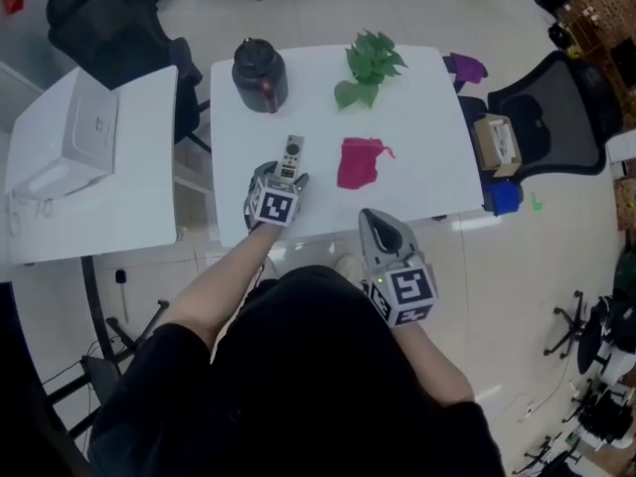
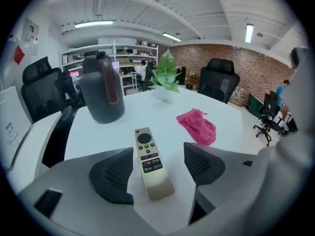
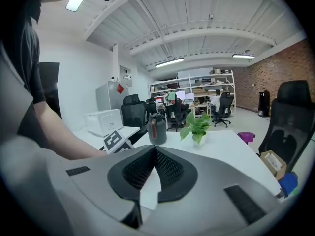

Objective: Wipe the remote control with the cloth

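The left gripper (image 2: 156, 168) is hovering low over the table (image 1: 427, 117) with its jaws spread wide and gripping nothing. The remote control (image 2: 149, 159) is lying flat with its near end between them, apparently touching neither pad, and its long axis is running straight ahead along the gripper's own line. The pink cloth (image 2: 198, 126) is sitting ahead and to the right of that gripper. The right gripper (image 3: 153, 173) is holding its jaws fully closed and empty, and the cloth probably lies just ahead and slightly left of it, so this free hand seems better placed to fetch it.
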A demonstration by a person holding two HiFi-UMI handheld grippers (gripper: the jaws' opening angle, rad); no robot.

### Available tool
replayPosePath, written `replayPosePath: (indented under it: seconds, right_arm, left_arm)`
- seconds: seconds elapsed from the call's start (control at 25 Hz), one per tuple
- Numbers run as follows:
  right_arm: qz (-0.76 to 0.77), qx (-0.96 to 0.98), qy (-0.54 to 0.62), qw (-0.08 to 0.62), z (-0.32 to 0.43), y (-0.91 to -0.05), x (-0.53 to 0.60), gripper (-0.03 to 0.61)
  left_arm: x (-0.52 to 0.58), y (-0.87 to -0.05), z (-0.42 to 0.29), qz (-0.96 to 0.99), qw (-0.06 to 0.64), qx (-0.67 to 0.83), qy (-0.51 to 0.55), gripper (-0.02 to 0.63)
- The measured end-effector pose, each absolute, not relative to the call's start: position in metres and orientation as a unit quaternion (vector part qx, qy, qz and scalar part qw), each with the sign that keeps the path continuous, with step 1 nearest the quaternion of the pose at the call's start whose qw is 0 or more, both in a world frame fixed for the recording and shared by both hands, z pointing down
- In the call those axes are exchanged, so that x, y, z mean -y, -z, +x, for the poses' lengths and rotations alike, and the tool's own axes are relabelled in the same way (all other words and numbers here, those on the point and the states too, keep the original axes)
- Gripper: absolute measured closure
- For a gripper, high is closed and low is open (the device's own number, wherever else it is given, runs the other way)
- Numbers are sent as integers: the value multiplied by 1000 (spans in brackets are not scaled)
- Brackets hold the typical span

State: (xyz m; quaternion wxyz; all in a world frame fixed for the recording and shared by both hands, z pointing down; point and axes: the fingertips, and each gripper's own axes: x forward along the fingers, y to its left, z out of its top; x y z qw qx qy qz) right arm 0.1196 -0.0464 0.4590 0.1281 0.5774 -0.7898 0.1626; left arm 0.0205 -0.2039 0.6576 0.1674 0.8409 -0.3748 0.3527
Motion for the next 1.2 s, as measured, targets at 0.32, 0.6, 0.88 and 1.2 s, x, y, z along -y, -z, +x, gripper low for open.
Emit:
replayPosePath:
  seconds: [0.32,0.6,0.88,1.2]
  right_arm:
    - [590,776,-177,136,140,-466,34,575]
    - [597,769,-181,139,149,-467,33,575]
    - [596,770,-182,139,149,-466,36,575]
    - [587,777,-186,135,147,-473,46,575]
  left_arm:
    - [212,-706,12,793,212,410,-397,288]
    - [214,-718,9,783,212,421,-407,305]
    - [213,-712,10,785,201,410,-420,390]
    - [215,-681,8,820,144,385,-398,399]
